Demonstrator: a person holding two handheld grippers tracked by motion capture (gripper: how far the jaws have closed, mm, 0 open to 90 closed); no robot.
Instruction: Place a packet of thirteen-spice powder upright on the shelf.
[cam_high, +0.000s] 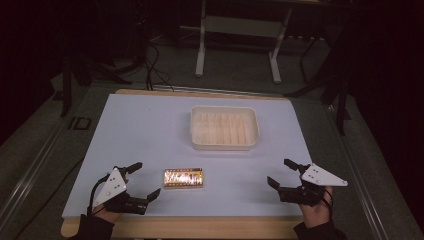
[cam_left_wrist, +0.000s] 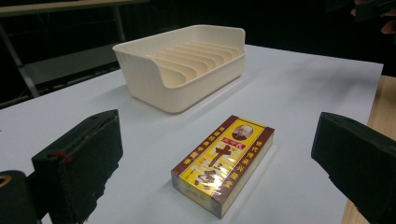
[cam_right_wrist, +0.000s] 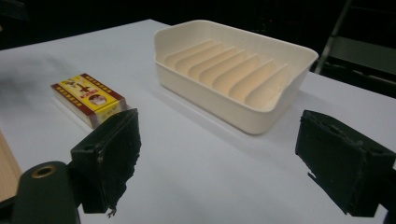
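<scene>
Best to bring the left gripper (cam_high: 142, 181), jaws spread wide and empty just left of the small yellow-and-red box (cam_high: 183, 178), down squarely over the box's long sides before squeezing. Box flat on the table (cam_high: 150, 130), nearer the person than the cream ribbed tray (cam_high: 224, 127); right gripper (cam_high: 281, 172) likewise agape, holding nothing, well right of the box. Hard to read the box's print; cut off at the bottom edge, both forearms.

My view: two handheld grippers, left gripper (cam_high: 144, 181) and right gripper (cam_high: 281, 172) both matte black, blocky padded jaws with frayed edges, grey three-cornered plate with small screws on each, thin black cables trailing, dark sleeves at both wrists
</scene>
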